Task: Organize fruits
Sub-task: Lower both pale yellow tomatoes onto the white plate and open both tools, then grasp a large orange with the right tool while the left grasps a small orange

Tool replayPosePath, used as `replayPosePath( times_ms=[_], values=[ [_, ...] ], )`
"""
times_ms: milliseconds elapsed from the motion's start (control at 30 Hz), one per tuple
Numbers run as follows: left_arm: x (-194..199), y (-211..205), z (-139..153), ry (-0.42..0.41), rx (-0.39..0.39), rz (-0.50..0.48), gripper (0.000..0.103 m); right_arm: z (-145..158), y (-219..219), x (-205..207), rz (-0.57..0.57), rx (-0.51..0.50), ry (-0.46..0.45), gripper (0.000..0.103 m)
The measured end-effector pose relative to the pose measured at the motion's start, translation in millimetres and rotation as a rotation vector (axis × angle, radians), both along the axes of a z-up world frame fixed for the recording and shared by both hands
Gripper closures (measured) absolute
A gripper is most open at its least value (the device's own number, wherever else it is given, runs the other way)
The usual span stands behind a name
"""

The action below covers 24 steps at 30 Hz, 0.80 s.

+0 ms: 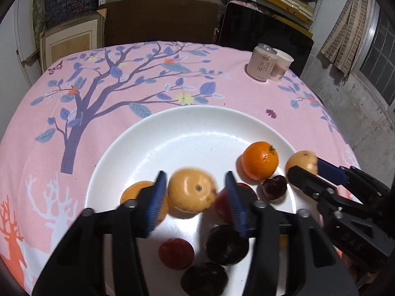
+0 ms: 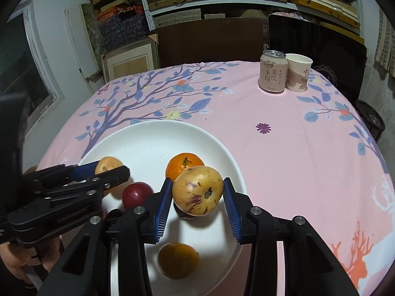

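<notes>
Gripping a speckled yellow fruit [image 2: 197, 190] over the plate [image 2: 138, 133] at its 4 o'clock rim, calyx end toward the camera, the right gripper [image 2: 197, 204] should be lowered gently; the left gripper [image 1: 195, 197], at 7 o'clock, clasps a yellow fruit [image 1: 191, 190], stem-end up, axis near vertical.

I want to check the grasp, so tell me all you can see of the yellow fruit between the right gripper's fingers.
The yellow fruit is round, with dull golden skin, purple-brown blotches and a dark stem scar facing the camera. It sits between the right gripper's blue ribbed pads, raised above the white plate; the left pad touches it, the right shows a slight gap. It partly hides the orange mandarin behind.
</notes>
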<state>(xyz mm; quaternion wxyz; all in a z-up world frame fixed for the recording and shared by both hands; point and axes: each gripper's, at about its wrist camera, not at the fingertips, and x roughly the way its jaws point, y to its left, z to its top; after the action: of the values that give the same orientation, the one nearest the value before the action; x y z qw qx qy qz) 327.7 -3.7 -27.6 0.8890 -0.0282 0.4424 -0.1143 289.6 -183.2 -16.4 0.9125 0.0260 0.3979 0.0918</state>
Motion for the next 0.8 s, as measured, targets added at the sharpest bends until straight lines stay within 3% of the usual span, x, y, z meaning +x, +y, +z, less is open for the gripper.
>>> replayPosePath(
  times_ms=[67,267,400,567,800],
  values=[
    [-11.6,6.9,13.5,-0.041,-0.023,0.027,0.023,6.3,-3.2,-7.2,0.001,0.002,-0.021,0.046],
    [-61.7,30.1,41.9,-0.065,-0.117,0.03,0.021,29.3,-16.1,-58.3,0.02,0.025,-0.054,0.046],
    [-121.7,35.8,43.4,-0.083,-0.082,-0.029,0.019,30.5,-16.5,-118.8,0.065,0.013,-0.063,0.043],
    [-203.2,37.2,24.3,-0.103,0.0,-0.098,0.019,7.6,-7.2,-184.4,0.15,-0.002,-0.055,0.043],
    [-267.5,23.1,-19.0,-0.094,0.155,-0.137,0.019,-23.7,6.8,-222.2,0.189,0.012,-0.021,0.043]
  ],
)
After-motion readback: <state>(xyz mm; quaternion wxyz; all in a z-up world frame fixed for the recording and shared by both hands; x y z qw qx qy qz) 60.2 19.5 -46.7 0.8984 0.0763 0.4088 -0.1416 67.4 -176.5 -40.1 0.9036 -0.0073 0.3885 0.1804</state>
